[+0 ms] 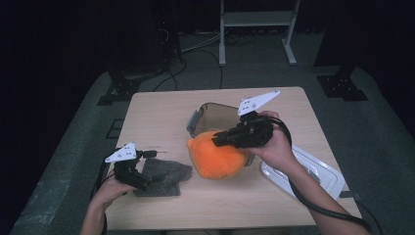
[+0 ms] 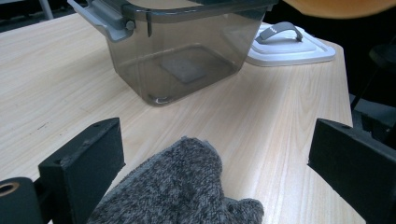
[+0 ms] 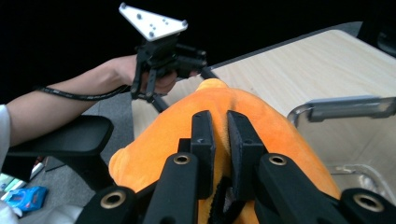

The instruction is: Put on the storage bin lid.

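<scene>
An orange plush item (image 1: 218,156) hangs lifted above the table beside a smoky clear container (image 1: 208,111). My right gripper (image 1: 216,140) is shut on a pinch of the plush's fabric at its top. In the right gripper view the two jaws (image 3: 220,135) stand close together on the orange plush (image 3: 266,126). A grey knitted cloth (image 1: 164,175) lies flat at the front left. My left gripper (image 1: 147,155) stands open at its near end. In the left gripper view the grey knitted cloth (image 2: 180,186) lies between the wide black jaws (image 2: 219,163), untouched by the pads.
A white lid (image 1: 306,171) with a grey handle lies at the table's right edge. The container (image 2: 182,51) has grey clip latches and a flat dark piece on its bottom. A black chair (image 3: 70,135) stands by the table's left side.
</scene>
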A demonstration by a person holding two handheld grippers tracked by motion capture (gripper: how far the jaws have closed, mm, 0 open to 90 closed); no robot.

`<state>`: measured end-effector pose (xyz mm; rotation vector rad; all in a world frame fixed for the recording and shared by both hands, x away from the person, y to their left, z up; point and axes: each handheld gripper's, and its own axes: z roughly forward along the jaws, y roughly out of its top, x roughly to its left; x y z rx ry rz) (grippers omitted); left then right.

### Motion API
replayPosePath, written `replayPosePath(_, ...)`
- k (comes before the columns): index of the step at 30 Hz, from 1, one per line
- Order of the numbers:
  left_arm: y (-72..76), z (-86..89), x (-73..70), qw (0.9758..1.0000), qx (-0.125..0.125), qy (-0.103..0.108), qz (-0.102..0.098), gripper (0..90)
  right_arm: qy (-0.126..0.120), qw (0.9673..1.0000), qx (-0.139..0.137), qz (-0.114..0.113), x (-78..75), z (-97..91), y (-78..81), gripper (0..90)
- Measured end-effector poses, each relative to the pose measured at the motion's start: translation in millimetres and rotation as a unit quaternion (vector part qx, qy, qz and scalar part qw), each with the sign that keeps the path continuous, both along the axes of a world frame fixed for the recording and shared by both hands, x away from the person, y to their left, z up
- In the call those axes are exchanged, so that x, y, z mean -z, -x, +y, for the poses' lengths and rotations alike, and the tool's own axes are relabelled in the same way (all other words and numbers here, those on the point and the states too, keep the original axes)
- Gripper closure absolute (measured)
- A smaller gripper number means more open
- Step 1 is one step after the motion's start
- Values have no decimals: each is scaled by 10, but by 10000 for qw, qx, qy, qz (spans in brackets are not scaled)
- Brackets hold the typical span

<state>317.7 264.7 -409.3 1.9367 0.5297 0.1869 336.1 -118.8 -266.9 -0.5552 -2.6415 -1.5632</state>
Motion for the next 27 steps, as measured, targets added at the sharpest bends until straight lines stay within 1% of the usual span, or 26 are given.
replayPosePath(6,-6,7,2,10000,13,0,-5,28,31,9999,141,25,-65,-15,-167,811)
replayPosePath(10,-10,-2,9,10000,25,-12,9,28,6,9997,221,56,-91,-38,-258,811)
replayPosePath(19,-11,-12,9,10000,74,-35,-22,28,-14,9992,402,73,-164,-72,-398,810)
replayPosePath(27,-9,-5,4,10000,76,-50,-42,28,-4,9986,526,21,-238,-55,-526,807)
